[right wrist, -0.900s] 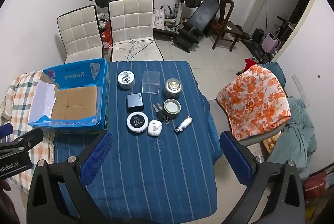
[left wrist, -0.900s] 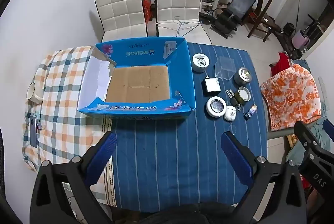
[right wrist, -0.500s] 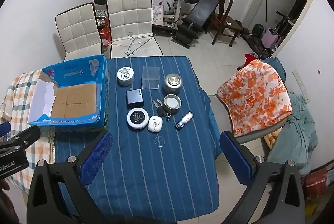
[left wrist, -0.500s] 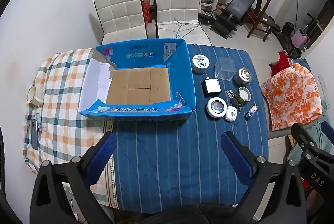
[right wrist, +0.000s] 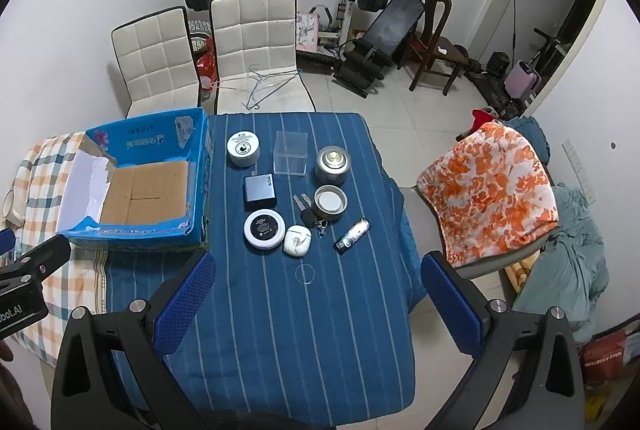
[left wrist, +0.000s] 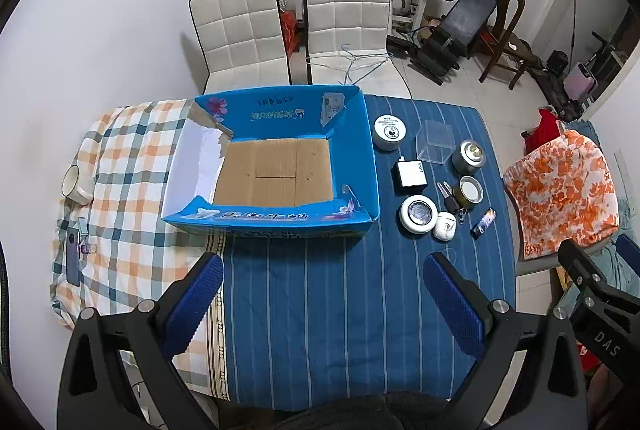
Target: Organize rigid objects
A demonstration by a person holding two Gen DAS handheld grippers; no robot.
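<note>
Both my grippers spread wide, empty, high over tabletop (right wrist: pixel 280 330). Small items cluster ahead of right gripper (right wrist: pixel 316 294), earbud case (right wrist: pixel 297 240) probably nearest; blue cardboard box (left wrist: pixel 370 165) empty, ahead of left gripper (left wrist: pixel 322 294).

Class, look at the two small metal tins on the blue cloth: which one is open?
The nearer tin, beside the keys: its pale inside shows. The farther tin, right of the clear box, wears its lid.
</note>
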